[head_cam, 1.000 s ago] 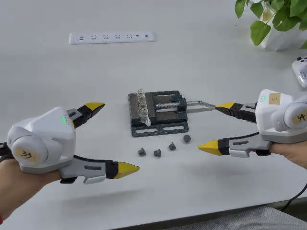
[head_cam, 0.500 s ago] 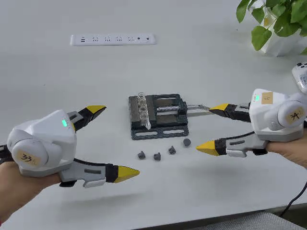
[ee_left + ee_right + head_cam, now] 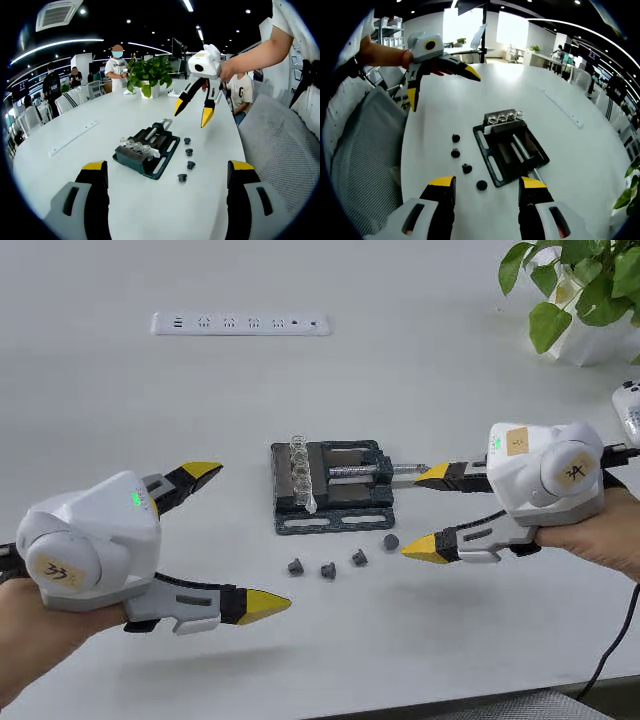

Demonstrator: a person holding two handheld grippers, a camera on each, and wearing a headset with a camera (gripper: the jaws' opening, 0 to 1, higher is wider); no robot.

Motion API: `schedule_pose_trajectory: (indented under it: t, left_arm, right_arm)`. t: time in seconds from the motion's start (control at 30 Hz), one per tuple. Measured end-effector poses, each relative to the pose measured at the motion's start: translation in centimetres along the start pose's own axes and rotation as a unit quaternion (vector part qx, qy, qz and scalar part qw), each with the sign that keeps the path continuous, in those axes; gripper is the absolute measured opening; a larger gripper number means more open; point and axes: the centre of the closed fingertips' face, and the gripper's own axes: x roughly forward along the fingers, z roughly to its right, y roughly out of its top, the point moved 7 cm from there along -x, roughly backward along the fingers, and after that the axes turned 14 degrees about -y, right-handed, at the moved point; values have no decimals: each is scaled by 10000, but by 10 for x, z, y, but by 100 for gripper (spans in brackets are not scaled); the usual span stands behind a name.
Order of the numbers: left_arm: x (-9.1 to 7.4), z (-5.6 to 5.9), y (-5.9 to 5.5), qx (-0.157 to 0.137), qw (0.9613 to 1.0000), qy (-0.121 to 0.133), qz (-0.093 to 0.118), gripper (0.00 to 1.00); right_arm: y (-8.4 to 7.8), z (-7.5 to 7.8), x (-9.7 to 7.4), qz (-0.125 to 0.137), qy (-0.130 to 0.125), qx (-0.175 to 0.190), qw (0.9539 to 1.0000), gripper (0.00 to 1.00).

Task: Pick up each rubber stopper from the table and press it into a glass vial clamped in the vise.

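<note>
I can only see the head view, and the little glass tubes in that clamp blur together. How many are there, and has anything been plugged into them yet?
Observer: The right gripper view looks down into their mouths. There are four glass vials in a row in the vise, all open, with no stopper in any.
Operator: Is anyone else in the room?
Observer: Yes. In the left gripper view a person stands by the potted plant.

Left gripper (image 3: 238,538) and right gripper (image 3: 424,513) are held level, jaws spread wide, tips pointing toward each other
</note>
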Motion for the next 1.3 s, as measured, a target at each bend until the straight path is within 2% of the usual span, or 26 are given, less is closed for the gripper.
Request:
schedule_pose_trajectory:
  t: [0.1,0.37,0.5,0.67,0.8,1.07,1.3]
  left_arm:
    - [0,1,-1,-5,10000,-3,-1,99]
    - [1,2,-1,-30,10000,-2,17,99]
    - [1,2,-2,-48,10000,-3,29,99]
    - [2,1,-3,-74,10000,3,59,99]
    - [2,0,-4,-101,9999,17,76,99]
    - [3,-1,-7,-148,9998,45,93,99]
    - [4,0,-8,-172,9998,34,111,99]
  right_arm:
    - [-1,4,4,-85,95,-114,9999,42]
    - [0,0,14,-358,408,-431,9976,30]
    - [-1,-6,21,-532,584,-671,9946,23]
    - [-2,-10,27,-722,680,-1016,9899,17]
    - [-5,-11,33,-886,772,-1249,9852,14]
    - [-7,-12,43,-1028,829,-1619,9779,12]
    - [-7,-13,45,-1163,909,-1831,9720,12]
